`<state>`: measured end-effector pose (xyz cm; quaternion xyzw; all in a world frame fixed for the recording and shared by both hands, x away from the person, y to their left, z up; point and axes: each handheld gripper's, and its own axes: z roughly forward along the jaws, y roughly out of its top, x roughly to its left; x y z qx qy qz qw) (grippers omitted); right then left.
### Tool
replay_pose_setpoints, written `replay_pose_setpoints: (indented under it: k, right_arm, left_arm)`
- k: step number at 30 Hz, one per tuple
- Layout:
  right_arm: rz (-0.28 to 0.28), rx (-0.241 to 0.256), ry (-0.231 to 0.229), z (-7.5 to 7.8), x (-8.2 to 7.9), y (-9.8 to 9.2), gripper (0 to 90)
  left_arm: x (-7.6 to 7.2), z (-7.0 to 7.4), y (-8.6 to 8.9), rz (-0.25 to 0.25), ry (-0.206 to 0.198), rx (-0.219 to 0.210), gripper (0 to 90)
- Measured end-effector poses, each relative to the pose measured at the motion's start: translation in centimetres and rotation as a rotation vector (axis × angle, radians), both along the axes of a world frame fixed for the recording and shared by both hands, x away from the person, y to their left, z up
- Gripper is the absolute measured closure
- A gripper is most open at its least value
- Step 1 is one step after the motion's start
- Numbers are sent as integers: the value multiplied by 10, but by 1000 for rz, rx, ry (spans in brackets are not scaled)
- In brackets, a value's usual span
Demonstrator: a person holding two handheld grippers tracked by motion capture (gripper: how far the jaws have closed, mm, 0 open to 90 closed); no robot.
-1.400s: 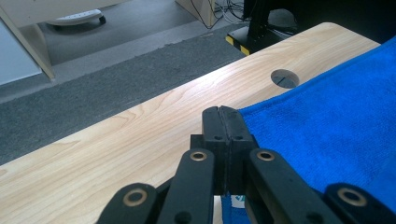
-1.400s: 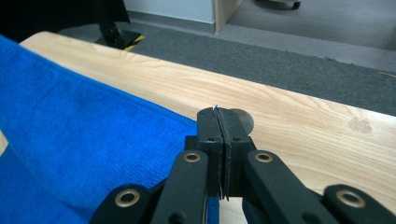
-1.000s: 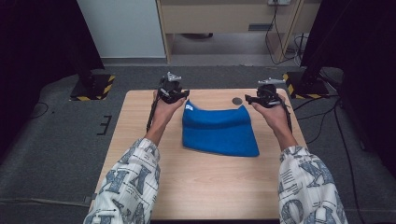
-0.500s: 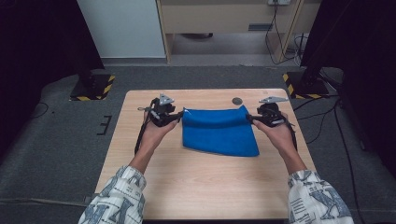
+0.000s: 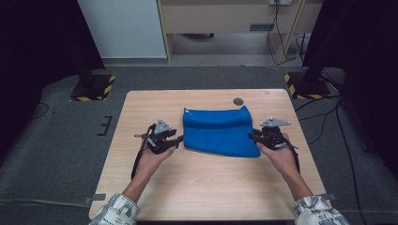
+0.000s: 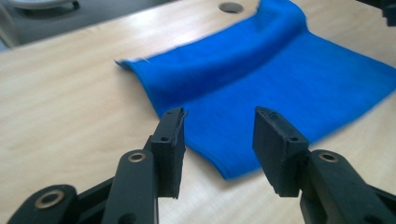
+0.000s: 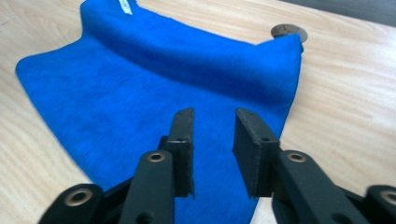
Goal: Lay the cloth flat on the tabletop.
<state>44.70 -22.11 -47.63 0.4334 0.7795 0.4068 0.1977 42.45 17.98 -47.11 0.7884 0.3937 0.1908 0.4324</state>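
Blue cloth point(image 5: 219, 132) lay folded on the surface point(image 5: 202, 187); left gripper point(image 5: 178, 139) and right gripper point(image 5: 252, 137), jaws parted and empty, flanked its near corners. Judged next: pinch both corners.

Black two-jawed tool point(image 5: 180, 139) in each hand; patterned blue-white sleeves point(image 5: 115, 213).

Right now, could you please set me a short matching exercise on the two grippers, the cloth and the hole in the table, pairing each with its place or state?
Things:
1. left gripper
2. right gripper
3. blue cloth
4. round hole

Places or states:
A. lies on the table between the two grippers, far edge rumpled
B. open, at the cloth's near right corner
C. in the tabletop, beyond the cloth's far right corner
D. open, at the cloth's near left corner

Pairs: 1-D, 2-B, 3-A, 4-C
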Motion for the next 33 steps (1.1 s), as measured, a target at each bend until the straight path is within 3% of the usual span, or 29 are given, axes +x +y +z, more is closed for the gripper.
replay_pose_setpoints:
  k: [11, 17, 26, 33]
  right_arm:
    - [-1, 24, 1, -22, -29, -12, 744]
    - [0, 25, 30, -32, -39, -17, 648]
    - [-38, -18, 81, -43, -39, -18, 506]
    - [-40, -14, 108, -47, -37, -19, 434]
  left_arm:
    - [-13, -27, -4, -44, 31, 10, 461]
    - [-12, -42, -3, -56, 58, 40, 420]
    - [-6, -52, -7, -52, 93, 21, 347]
    - [-1, -55, -9, -39, 112, -2, 297]
